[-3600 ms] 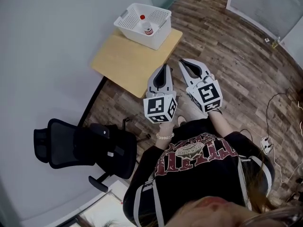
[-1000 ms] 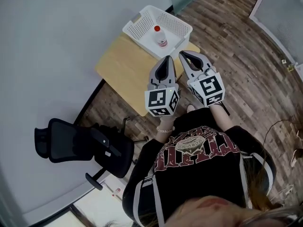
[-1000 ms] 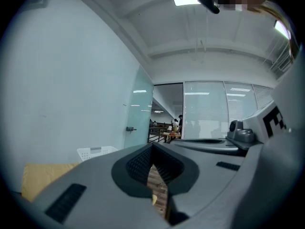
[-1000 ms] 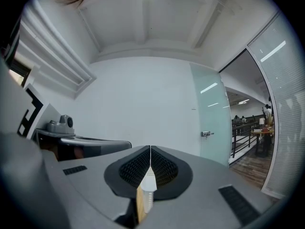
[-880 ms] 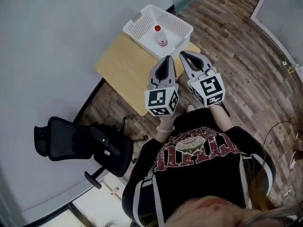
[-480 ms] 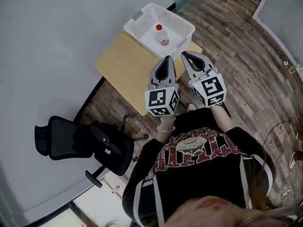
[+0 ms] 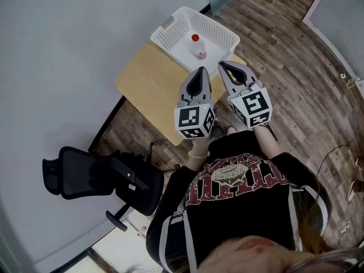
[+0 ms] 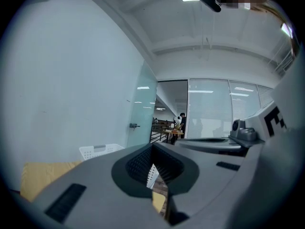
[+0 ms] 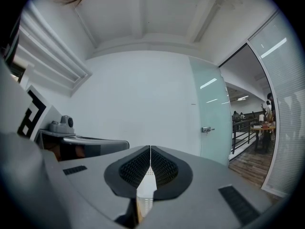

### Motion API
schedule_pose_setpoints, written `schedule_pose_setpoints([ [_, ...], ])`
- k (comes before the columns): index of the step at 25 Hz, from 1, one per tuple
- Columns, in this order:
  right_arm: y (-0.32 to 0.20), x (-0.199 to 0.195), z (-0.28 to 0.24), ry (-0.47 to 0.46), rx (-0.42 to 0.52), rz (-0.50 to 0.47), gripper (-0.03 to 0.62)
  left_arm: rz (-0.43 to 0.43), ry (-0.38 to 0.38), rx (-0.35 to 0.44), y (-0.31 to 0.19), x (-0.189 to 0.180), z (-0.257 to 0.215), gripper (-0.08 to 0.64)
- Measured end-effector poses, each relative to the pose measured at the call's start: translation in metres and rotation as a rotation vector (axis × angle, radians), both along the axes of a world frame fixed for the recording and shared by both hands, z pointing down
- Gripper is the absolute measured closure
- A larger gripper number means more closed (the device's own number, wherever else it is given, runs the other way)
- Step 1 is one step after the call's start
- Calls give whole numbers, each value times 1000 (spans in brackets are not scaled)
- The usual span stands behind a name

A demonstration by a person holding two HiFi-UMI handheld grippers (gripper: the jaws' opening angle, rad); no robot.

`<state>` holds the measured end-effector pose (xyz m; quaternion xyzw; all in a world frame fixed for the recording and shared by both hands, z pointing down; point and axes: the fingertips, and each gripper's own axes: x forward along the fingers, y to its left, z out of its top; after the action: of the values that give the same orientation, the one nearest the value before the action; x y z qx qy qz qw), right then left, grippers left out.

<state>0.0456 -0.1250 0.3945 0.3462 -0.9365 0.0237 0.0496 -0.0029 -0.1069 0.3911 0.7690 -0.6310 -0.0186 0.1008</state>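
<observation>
I hold both grippers side by side at chest height, pointing toward a small wooden table [image 7: 149,81]. My left gripper [image 7: 199,69] is shut with nothing between its jaws, its tip over the table's near right part. My right gripper [image 7: 222,64] is also shut and empty, its tip near the table's right corner. Just beyond the tips, a white perforated basket [image 7: 177,24] stands on the table's far end. In it stands a small bottle with a red cap [image 7: 198,46]. In the left gripper view the basket [image 8: 98,151] and table [image 8: 35,173] show low at left, beyond the closed left gripper [image 8: 152,147]. The right gripper view has the shut right gripper [image 9: 150,148] facing a pale wall.
A black office chair [image 7: 99,178] stands on the wood floor left of me, near the grey wall [image 7: 68,44]. A glass door [image 8: 143,113] and a glazed partition [image 8: 209,109] lie ahead. Cables [image 7: 341,152] lie on the floor at right.
Over 3.6 s the table and basket have drawn nearer beneath the grippers. In the last second the scene shifted only slightly; both grippers stay shut, side by side.
</observation>
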Motion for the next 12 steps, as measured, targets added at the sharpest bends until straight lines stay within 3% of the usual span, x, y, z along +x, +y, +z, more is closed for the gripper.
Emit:
schedule_pose_setpoints([
  [12,-45,-33,12,41,-19,48,572,41,12,-19,-45,-37,10,512],
])
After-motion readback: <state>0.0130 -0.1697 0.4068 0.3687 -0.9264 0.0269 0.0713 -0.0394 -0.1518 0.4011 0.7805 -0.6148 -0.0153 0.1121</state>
